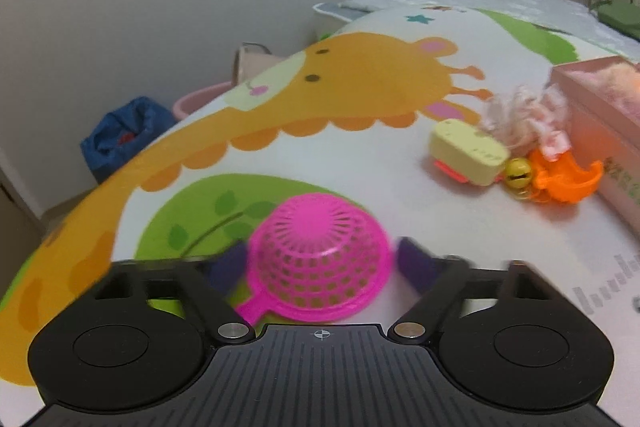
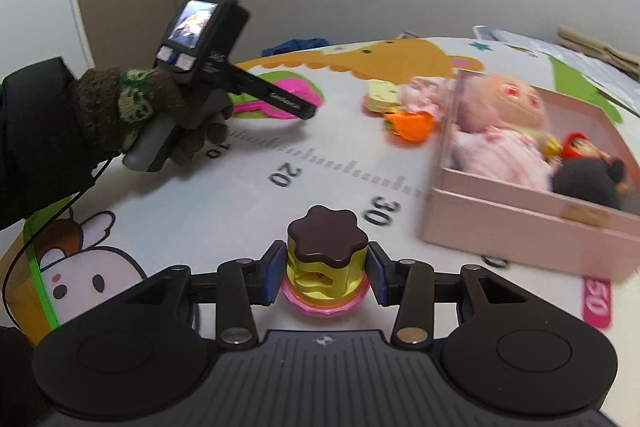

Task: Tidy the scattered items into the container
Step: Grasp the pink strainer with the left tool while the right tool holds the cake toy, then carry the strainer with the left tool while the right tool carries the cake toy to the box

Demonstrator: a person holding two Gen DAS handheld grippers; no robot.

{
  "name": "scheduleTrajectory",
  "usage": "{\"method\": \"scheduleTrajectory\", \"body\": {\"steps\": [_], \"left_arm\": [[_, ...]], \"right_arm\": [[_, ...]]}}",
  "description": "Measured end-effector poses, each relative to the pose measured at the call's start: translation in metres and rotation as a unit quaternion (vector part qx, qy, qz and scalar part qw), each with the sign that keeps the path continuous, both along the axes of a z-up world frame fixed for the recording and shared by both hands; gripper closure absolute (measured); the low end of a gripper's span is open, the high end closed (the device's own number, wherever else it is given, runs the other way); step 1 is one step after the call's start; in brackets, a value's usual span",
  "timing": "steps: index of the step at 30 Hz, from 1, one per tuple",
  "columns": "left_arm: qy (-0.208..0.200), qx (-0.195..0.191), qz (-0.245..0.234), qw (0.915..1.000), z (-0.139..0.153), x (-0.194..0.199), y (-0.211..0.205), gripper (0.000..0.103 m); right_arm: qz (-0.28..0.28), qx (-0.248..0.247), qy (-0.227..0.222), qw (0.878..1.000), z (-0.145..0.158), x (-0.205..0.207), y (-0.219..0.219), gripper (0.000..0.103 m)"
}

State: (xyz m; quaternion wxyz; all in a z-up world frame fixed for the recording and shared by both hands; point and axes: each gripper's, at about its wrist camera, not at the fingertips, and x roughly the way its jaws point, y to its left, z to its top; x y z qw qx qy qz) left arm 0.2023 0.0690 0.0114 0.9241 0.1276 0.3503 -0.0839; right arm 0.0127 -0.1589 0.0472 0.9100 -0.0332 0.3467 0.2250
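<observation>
Right tool (image 2: pixel 327 273) clamped on brown-lidded yellow toy jar (image 2: pixel 326 253), bottom centre, for carrying to pink cardboard box (image 2: pixel 520 223). Left tool (image 1: pixel 322 263) spread wide, straddling pink plastic strainer (image 1: pixel 320 251) for pickup.

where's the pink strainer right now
In the left wrist view the pink strainer lies upside down on the mat, between the open left gripper's fingers, left of the yellow toy.

Pink mesh strainer (image 1: pixel 320 259) dome-up on mat, yellow block (image 1: pixel 466 153), bell (image 1: pixel 519 173), orange toy (image 1: pixel 566 179) clustered beside open pink box (image 2: pixel 516 223) holding dolls; brown-capped toy (image 2: pixel 326 259) upright.
</observation>
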Motion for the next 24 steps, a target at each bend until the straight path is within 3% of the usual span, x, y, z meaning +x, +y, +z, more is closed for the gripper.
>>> {"method": "scheduleTrajectory", "body": {"steps": [5,9,12,19,24], "left_arm": [[-0.006,0.019,-0.017,0.9997,0.008,-0.027,-0.017,0.025],[0.008,-0.020,-0.020,0.9996,0.022,-0.063,-0.026,0.025],[0.032,-0.062,-0.048,0.9964,0.028,-0.101,-0.043,0.024],[0.064,-0.125,-0.163,0.9765,0.035,-0.175,-0.113,0.024],[0.087,-0.127,-0.222,0.9627,0.028,-0.200,-0.162,0.024]], "right_arm": [[-0.024,0.013,-0.009,1.000,-0.003,-0.004,-0.021,0.061],[-0.037,0.009,-0.021,0.999,-0.004,-0.008,-0.034,0.061],[-0.062,-0.003,-0.028,0.998,-0.007,-0.013,-0.048,0.061],[-0.146,-0.007,-0.025,0.989,-0.008,-0.031,-0.097,0.061],[-0.170,-0.024,-0.027,0.985,-0.005,-0.047,-0.116,0.061]]}}
